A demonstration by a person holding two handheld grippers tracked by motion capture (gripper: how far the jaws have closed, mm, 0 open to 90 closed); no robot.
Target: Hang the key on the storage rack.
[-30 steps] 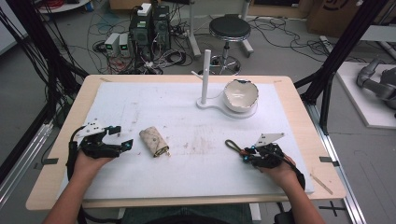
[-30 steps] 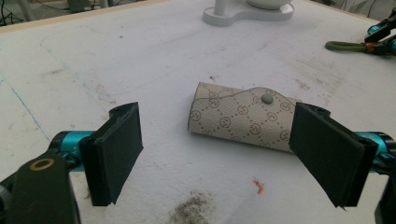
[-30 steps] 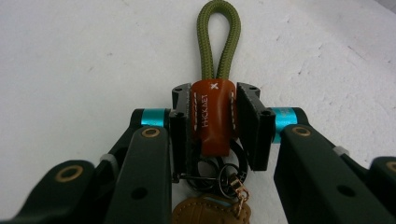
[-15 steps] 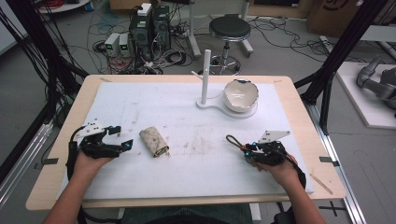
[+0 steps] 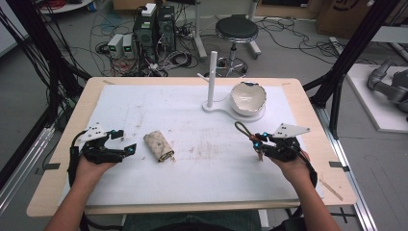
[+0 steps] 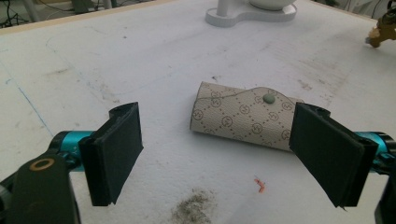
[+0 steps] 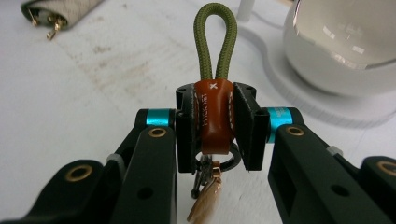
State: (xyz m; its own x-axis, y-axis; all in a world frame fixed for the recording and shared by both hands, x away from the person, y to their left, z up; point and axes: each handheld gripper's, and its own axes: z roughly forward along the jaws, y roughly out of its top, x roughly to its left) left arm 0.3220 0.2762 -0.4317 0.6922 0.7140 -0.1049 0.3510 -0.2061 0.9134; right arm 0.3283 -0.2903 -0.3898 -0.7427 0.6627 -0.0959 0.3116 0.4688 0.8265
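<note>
The right gripper point(image 7: 212, 128) was clamped on the brown leather tab of an olive cord-loop keychain point(image 7: 214, 70) lifted off the table, well to the right of the beige monogram roll pouch point(image 6: 243, 115), which lay crosswise just ahead of the open left gripper point(image 6: 219, 154).

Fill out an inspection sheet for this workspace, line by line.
Surface: white mat, scuffed and stained.
Job's things: keychain with olive cord loop; patterned key pouch lying flat.
Clutter: white stand and bowl at the far edge.
Grippers: right tool shut on the keychain's brown leather tab; left tool open beside the pouch.
Cables: tangled on the floor beyond the table.
Surroundings: stool, electronics boxes.
</note>
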